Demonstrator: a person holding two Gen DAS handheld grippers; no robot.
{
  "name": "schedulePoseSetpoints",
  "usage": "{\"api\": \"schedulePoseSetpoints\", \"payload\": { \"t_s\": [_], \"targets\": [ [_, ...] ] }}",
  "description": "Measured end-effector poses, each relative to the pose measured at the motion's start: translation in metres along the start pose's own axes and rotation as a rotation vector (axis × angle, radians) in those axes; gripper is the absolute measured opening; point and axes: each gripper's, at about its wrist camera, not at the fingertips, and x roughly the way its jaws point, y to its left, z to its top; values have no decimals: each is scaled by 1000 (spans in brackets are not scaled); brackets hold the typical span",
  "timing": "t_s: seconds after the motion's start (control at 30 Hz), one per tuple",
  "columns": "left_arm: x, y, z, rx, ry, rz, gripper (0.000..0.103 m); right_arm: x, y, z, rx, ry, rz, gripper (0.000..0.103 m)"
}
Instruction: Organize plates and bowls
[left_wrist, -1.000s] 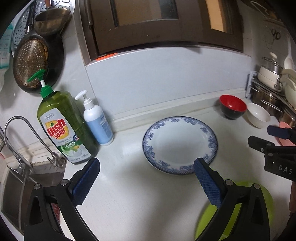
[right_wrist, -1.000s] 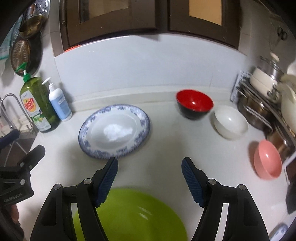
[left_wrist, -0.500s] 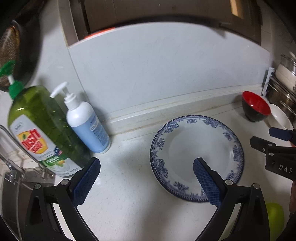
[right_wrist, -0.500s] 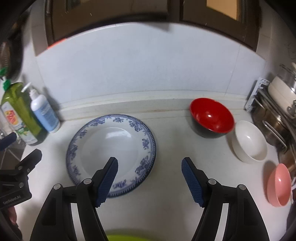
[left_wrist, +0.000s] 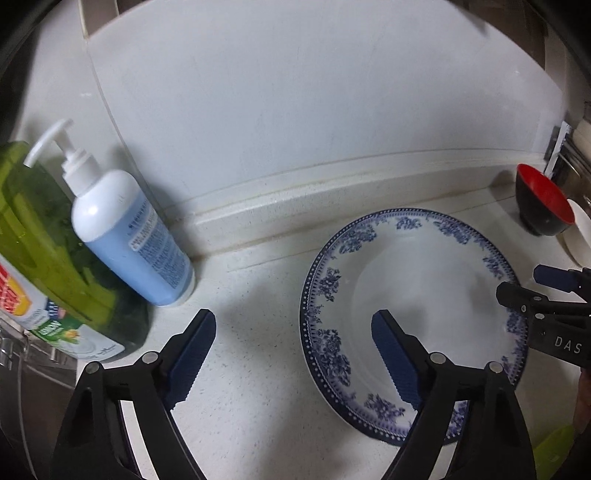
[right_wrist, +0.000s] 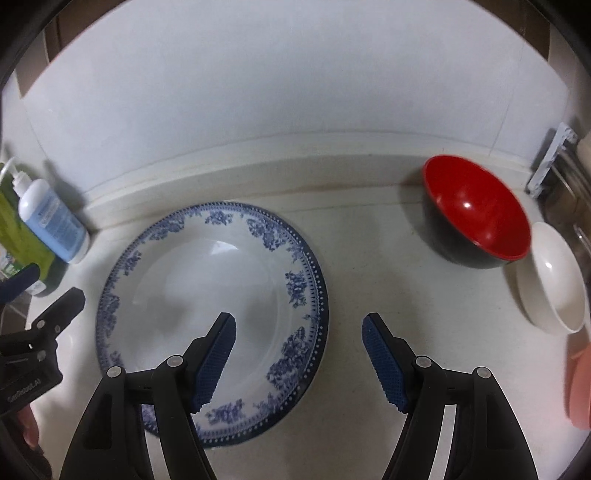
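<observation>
White speckled counter (left_wrist: 258, 387) against a pale backsplash, kitchen setting. Items at the left: one green dish soap bottle (left_wrist: 40, 258) and, just beside it, one white pump bottle (left_wrist: 125, 236) with a blue label, both standing near the raised back ledge; the edge of a steel sink shows below them. Items at the right: one bowl, red inside and black outside (right_wrist: 476, 214), with a white bowl (right_wrist: 554, 280) touching or nearly touching it, and a pink bowl (right_wrist: 580, 384) cut off by the frame edge; a wire dish rack sits behind them. Centre: one large plate (right_wrist: 177, 266), white with a blue floral rim and dotted border, lying flat on the counter, nothing on it. Left gripper (left_wrist: 291, 347): jaws closing, straddling the plate's left rim, one blue pad over the plate and one over bare counter, nothing pressed between them. Right gripper (right_wrist: 299, 339): jaws apart, straddling the plate's right rim, gripping nothing. Nothing stands between either gripper and the plate.
</observation>
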Motion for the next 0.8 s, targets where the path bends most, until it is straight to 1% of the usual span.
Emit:
{"api": "schedulePoseSetpoints", "payload": {
  "t_s": [0.17,0.3,0.37,0.43,0.57,0.63,0.67,0.8],
  "targets": [
    [20,-1,0,-5,37,-26,78,20,-1,0,6,29,9,71],
    [30,-2,-1,-19,57,-52,70,32,-1,0,11,45,16,70],
    [34,-2,-1,-23,67,-64,67,37,-2,0,12,48,14,67],
    [38,-2,-1,-25,78,-72,60,40,-1,1,12,52,16,65],
    [45,-2,-2,-37,98,-94,54,44,-4,0,15,55,17,61],
    [46,-2,-3,-40,107,-100,46,45,-3,1,10,55,13,58],
    [47,-2,-4,-41,113,-103,44,46,-3,1,7,55,9,57],
    [49,-4,-4,-46,117,-122,38,45,-2,2,-5,50,1,48]
  ]
}}
